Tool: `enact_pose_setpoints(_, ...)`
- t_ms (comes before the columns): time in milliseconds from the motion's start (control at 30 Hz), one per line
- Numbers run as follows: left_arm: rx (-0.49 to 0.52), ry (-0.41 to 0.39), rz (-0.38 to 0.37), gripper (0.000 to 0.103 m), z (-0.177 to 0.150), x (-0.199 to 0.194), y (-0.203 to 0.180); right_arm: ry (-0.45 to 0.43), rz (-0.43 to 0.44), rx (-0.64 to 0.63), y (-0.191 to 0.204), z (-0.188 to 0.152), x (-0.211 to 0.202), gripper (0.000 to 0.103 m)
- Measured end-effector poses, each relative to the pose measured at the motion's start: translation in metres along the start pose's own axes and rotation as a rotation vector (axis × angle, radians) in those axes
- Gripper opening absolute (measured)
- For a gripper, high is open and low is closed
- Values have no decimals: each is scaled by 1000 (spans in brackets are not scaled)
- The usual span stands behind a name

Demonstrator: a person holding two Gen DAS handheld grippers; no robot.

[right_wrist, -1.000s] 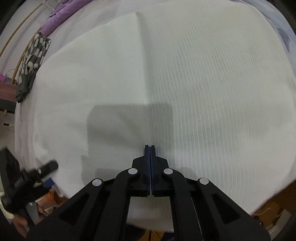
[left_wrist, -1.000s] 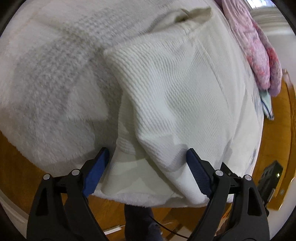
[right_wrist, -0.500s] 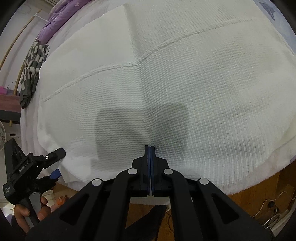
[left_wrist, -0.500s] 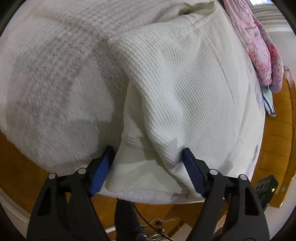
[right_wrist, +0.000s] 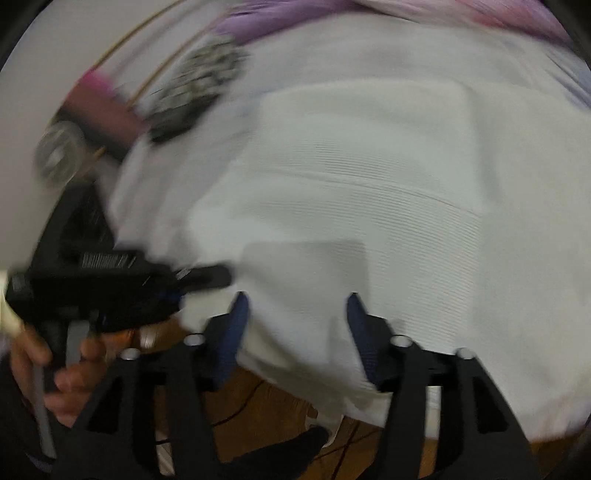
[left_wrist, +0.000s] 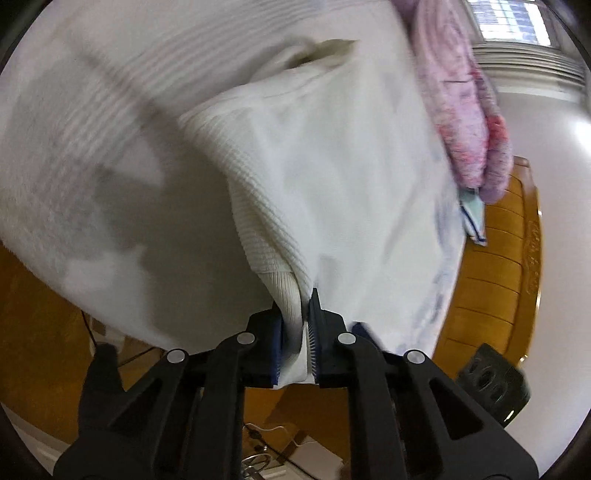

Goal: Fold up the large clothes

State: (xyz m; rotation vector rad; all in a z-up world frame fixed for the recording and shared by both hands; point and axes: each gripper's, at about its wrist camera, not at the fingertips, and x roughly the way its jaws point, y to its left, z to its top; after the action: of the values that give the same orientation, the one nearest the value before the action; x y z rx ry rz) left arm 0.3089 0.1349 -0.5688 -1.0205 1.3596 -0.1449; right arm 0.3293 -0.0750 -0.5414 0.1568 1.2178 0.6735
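A large white ribbed garment (left_wrist: 325, 177) lies on a fluffy white blanket (left_wrist: 92, 166) over the bed. My left gripper (left_wrist: 297, 314) is shut on the garment's near corner at the bed's edge. In the right wrist view the same garment (right_wrist: 369, 221) spreads wide and flat, blurred by motion. My right gripper (right_wrist: 295, 314) is open, its blue pads either side of the garment's near edge, not holding it. The left gripper (right_wrist: 122, 284) shows at that view's left, held by a hand.
A pink and purple fleece (left_wrist: 465, 110) lies at the far right of the bed, above a wooden bed frame (left_wrist: 498, 277). A black-and-white checked cloth (right_wrist: 195, 96) and purple fabric (right_wrist: 266, 22) lie at the back. Wooden floor with cables (left_wrist: 266, 450) is below.
My left gripper has closed on the garment's corner; it was open around it before. My right gripper has opened from shut and both views have swung, blurring.
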Motion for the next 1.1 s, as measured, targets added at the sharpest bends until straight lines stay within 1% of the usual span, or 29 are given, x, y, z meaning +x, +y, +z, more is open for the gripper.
enact_pose_setpoints(100, -23, 7, -29, 11, 2, -7, -13, -7, 13, -64, 16, 2, -1, 65)
enact_pose_setpoints(133, -19, 7, -30, 11, 2, -7, -16, -15, -8, -83, 18, 1, -3, 67)
enact_pose_setpoints(200, 14, 1, -2, 11, 1, -5, -30, -30, -54, -103, 21, 2, -1, 74)
enact_pose_setpoints(233, 16, -1, 1, 11, 1, -5, -32, -36, -87, -108, 21, 9, 6, 76)
enact_pose_setpoints(300, 12, -12, -1, 11, -1, -3, -37, -38, -84, -117, 17, 18, 17, 77)
enact_pose_setpoints(333, 8, -16, -15, 11, -1, -4, -40, -31, -104, -135, 15, 20, 22, 77)
enact_pose_setpoints(400, 2, -14, -36, 11, -3, -7, -41, -19, -118, -160, 13, 24, 36, 77)
enact_pose_setpoints(433, 16, -16, -22, 11, -3, -6, -46, -27, -122, -149, 11, 30, 41, 72)
enact_pose_setpoints(467, 34, -19, -9, 11, -3, -3, -52, -29, -118, -116, 6, 36, 42, 61)
enact_pose_setpoints(500, 53, -23, 8, 11, -3, -2, -57, -31, -91, -80, 0, 41, 39, 55)
enact_pose_setpoints(533, 71, -41, 20, 12, -4, -3, -62, -31, -78, -76, 0, 47, 42, 43)
enact_pose_setpoints(567, 78, -57, 30, 13, -3, -3, -68, -30, -76, -76, 1, 52, 41, 28)
enact_pose_setpoints(600, 79, -68, 32, 15, -4, -5, -72, -25, -62, -50, -3, 55, 39, 22)
enact_pose_setpoints(633, 85, -87, 30, 16, -5, -7, -79, -22, -31, 3, -14, 54, 32, 17)
enact_pose_setpoints(667, 93, -111, 20, 16, -6, -10, -86, -28, 0, 54, -22, 56, 28, 15)
enact_pose_setpoints(700, 111, -138, 4, 24, -8, -15, -94, -47, 48, 141, -38, 57, 21, 14)
enact_pose_setpoints(733, 143, -175, -10, 45, -11, -21, -104, -64, 73, 198, -49, 59, 15, 14)
enact_pose_setpoints(767, 166, -211, -7, 56, -13, -26, -113, -84, 98, 254, -60, 61, 7, 14)
enact_pose_setpoints(800, 186, -244, -7, 61, -16, -30, -121, -128, 138, 335, -77, 61, -6, 14)
enact_pose_setpoints(833, 209, -269, 0, 61, -17, -32, -130, -164, 168, 399, -90, 62, -16, 14)
enact_pose_setpoints(867, 221, -276, 9, 62, -17, -31, -137, -209, 197, 473, -106, 59, -30, 13)
enact_pose_setpoints(900, 229, -274, 14, 66, -18, -28, -142, -255, 220, 542, -123, 55, -45, 13)
enact_pose_setpoints(967, 232, -268, 38, 67, -19, -15, -150, -333, 258, 654, -153, 45, -71, 13)
enact_pose_setpoints(1033, 245, -236, 64, 67, -23, 6, -159, -421, 278, 741, -182, 27, -101, 13)
enact_pose_setpoints(1100, 275, -199, 91, 67, -28, 27, -165, -523, 285, 839, -211, 0, -133, 13)
